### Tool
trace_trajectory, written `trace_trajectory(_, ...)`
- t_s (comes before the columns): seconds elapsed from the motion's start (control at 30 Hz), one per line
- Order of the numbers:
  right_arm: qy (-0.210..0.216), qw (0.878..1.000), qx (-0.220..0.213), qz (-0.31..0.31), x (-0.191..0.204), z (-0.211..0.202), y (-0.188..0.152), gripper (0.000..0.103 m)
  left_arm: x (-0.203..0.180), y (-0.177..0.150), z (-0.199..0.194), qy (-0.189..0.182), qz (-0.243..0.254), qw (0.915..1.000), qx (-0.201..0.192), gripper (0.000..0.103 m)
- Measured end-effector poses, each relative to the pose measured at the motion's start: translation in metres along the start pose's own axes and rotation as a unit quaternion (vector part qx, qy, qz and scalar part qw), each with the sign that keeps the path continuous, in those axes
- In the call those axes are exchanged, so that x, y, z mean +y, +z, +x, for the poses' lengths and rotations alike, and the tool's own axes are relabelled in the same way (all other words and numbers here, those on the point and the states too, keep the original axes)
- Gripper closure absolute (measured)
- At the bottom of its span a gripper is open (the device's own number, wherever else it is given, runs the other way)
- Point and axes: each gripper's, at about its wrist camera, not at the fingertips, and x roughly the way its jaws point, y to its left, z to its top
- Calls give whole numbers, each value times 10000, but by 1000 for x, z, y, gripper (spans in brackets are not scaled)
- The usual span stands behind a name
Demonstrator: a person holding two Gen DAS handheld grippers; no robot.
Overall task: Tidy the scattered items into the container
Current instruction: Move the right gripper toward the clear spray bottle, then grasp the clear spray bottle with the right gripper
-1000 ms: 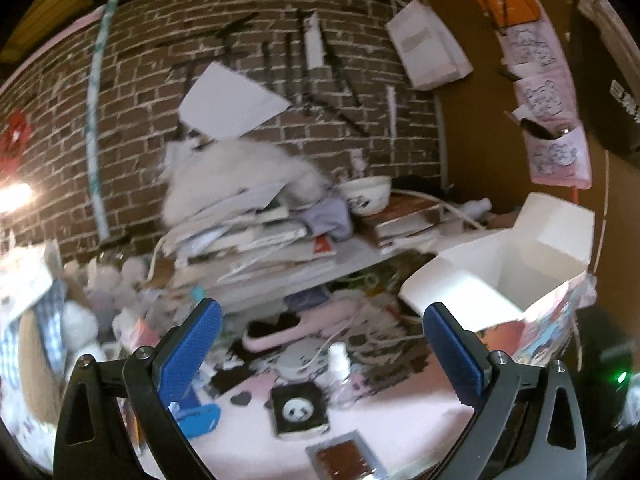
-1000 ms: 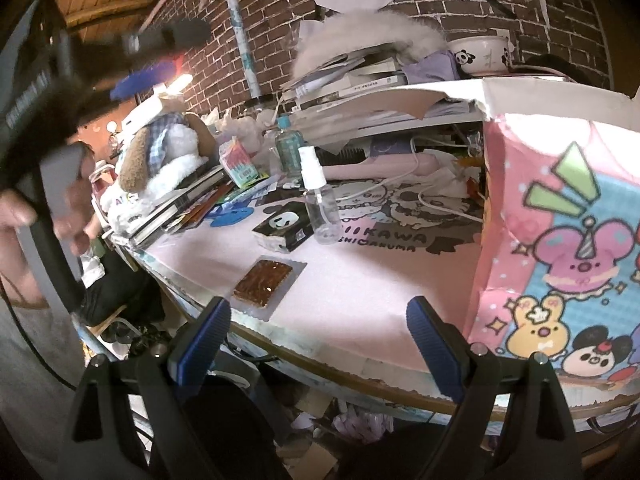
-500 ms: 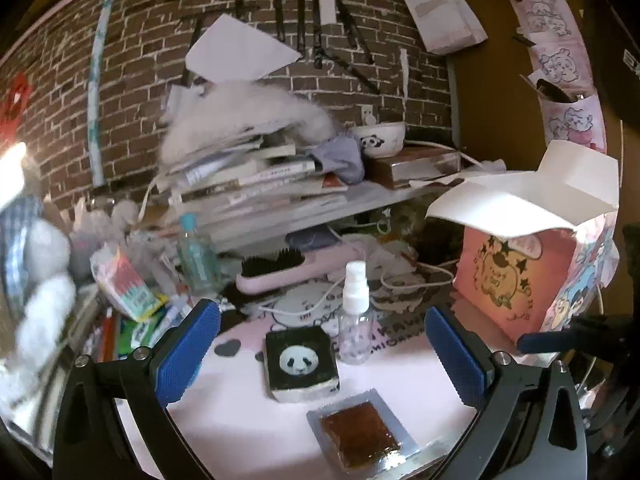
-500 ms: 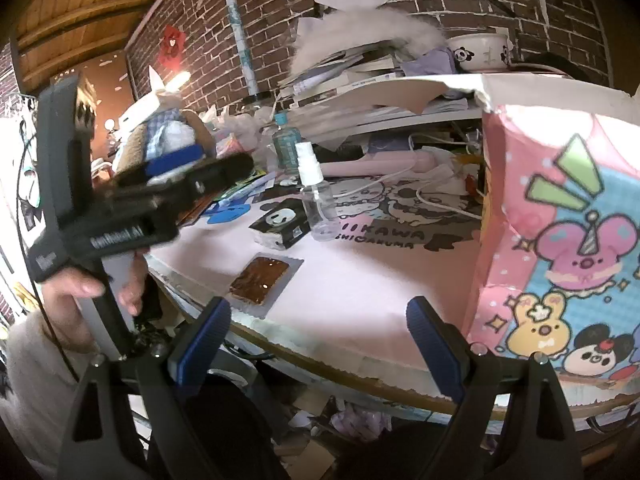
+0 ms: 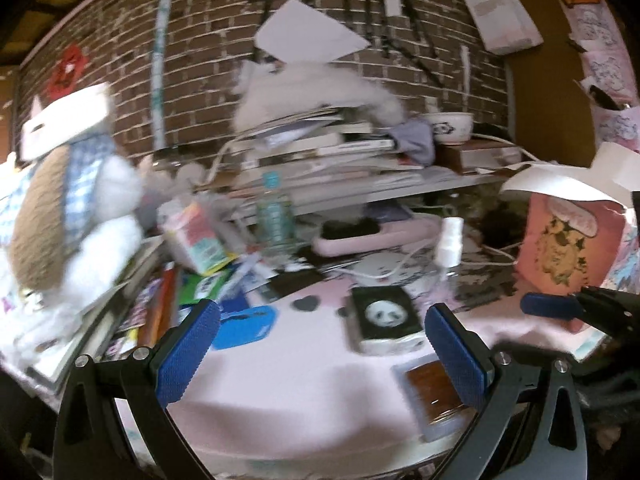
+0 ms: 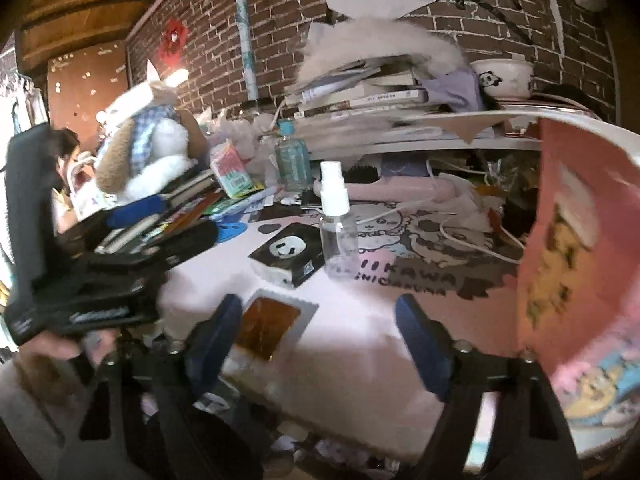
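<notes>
- Both grippers hang spread and empty over the near edge of a cluttered pink tabletop [image 5: 304, 376]; the left gripper [image 5: 320, 354] faces the loose items, the right gripper [image 6: 320, 340] sits just beside the container.
- The container, a pink cartoon-printed box [image 6: 580, 240] with its white flap raised, stands at the right end of the tabletop.
- Nearest the edge lies a flat clear packet [image 6: 272, 326]; behind it, a panda-printed pack [image 5: 384, 318] and an upright spray bottle [image 6: 336, 224].
- The packet looks the likeliest first pick. Being thin, it probably calls for a low approach, one finger slid beneath an edge.
- The bottle seems apt to tip if brushed.
</notes>
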Motion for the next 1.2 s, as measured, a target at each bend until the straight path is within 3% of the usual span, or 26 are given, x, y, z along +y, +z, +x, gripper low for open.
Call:
trace_trajectory(0.1, -199, 9998, 32, 27, 2, 20, 6, 33, 12, -7, -4, -22, -156, 9999, -22, 0)
trace_trajectory(0.23, -490, 9987, 87, 129, -2, 44, 18, 42, 21, -14, -6, -67, -284, 9996, -28, 0)
trace_trajectory(0.47, -764, 9970, 77, 18, 7, 66, 36, 42, 25, -21, -6, -111, -284, 9995, -14, 0)
trace_trajectory(0.6, -927, 9955, 205, -50, 9, 76, 37, 51, 26, -22, -8, -169, -332, 9993, -52, 0)
trace_trajectory(0.87, -921, 9951, 334, -135, 11, 85, 35, 60, 27, -20, -12, -231, -337, 9991, -107, 0)
trace_trajectory(0.97, -967, 9945, 374, -146, 11, 87, 35, 70, 25, -19, -13, -238, -304, 9992, -121, 0)
trace_trajectory(1.0, -1004, 9941, 375, -171, 12, 88, 35, 77, 25, -18, -13, -246, -296, 9992, -127, 0)
trace_trajectory(1.2, -997, 9943, 336, -163, 11, 87, 35, 77, 24, -17, -14, -254, -284, 9992, -137, 0)
